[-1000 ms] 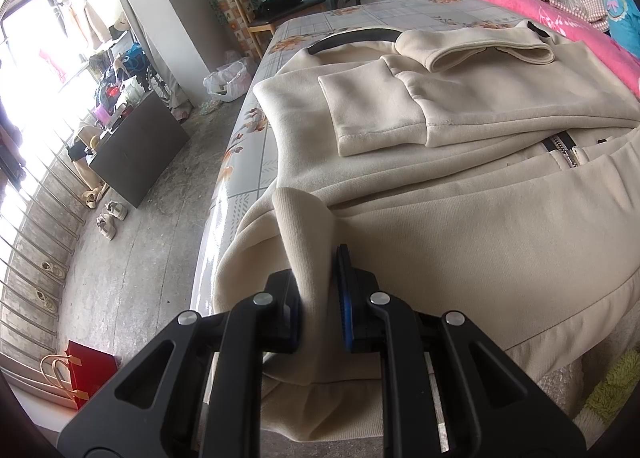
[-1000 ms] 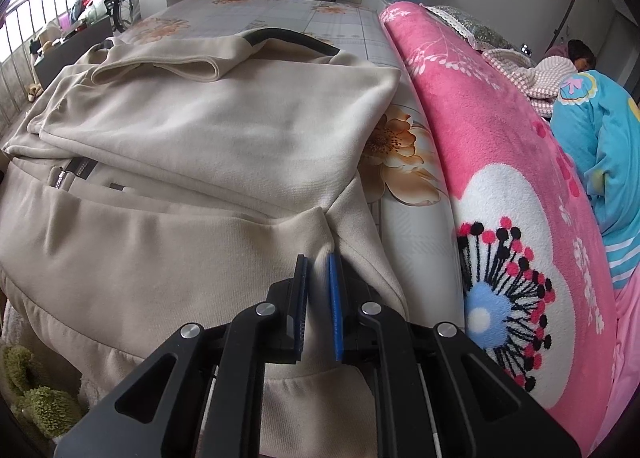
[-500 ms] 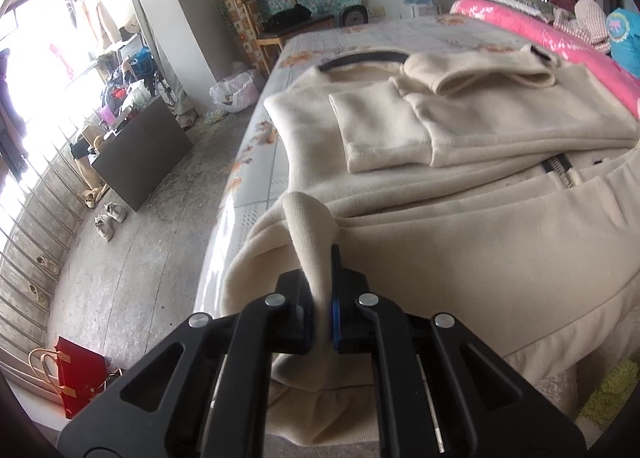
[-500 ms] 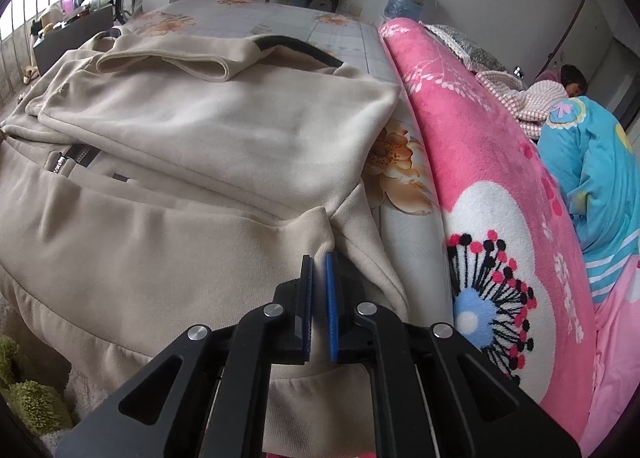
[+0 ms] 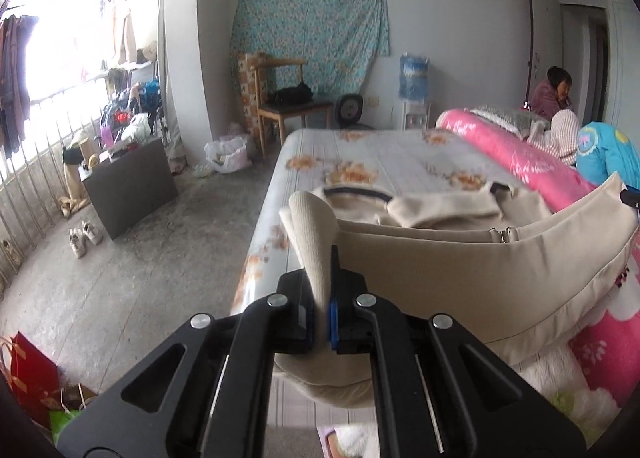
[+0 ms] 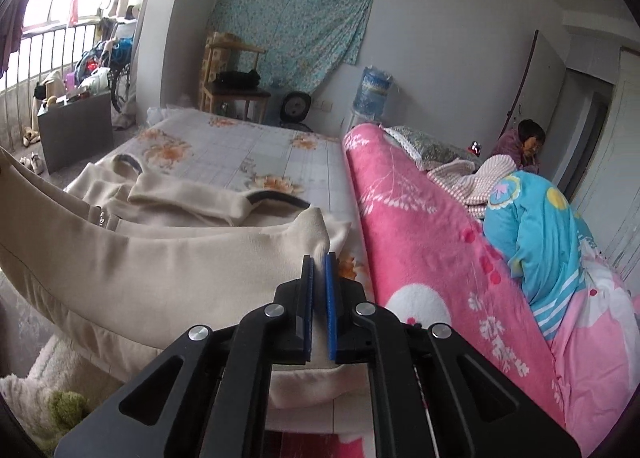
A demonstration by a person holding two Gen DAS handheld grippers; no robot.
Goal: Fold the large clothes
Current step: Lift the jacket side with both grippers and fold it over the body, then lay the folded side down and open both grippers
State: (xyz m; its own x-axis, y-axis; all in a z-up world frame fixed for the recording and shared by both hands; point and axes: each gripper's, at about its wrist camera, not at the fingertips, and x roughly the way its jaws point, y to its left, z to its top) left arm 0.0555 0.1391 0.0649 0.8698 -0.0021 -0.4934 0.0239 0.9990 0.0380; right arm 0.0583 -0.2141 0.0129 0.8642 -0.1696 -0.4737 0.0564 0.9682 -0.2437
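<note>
A large cream zip-up jacket lies on the bed with its sleeves folded in, and also shows in the right wrist view. My left gripper is shut on the jacket's bottom left corner. My right gripper is shut on the bottom right corner. The bottom hem hangs lifted and stretched between the two grippers, above the collar end that still rests on the bed. The zipper pull shows on the raised edge.
The bed has a floral grid sheet. A pink blanket and a blue quilt lie along its right side. A person sits at the far right. A dark box and a chair stand on the floor to the left.
Both grippers have risen, lifting the jacket's bottom hem off the bed and carrying it up toward the collar end. The left jaws closed tighter on the fabric.
</note>
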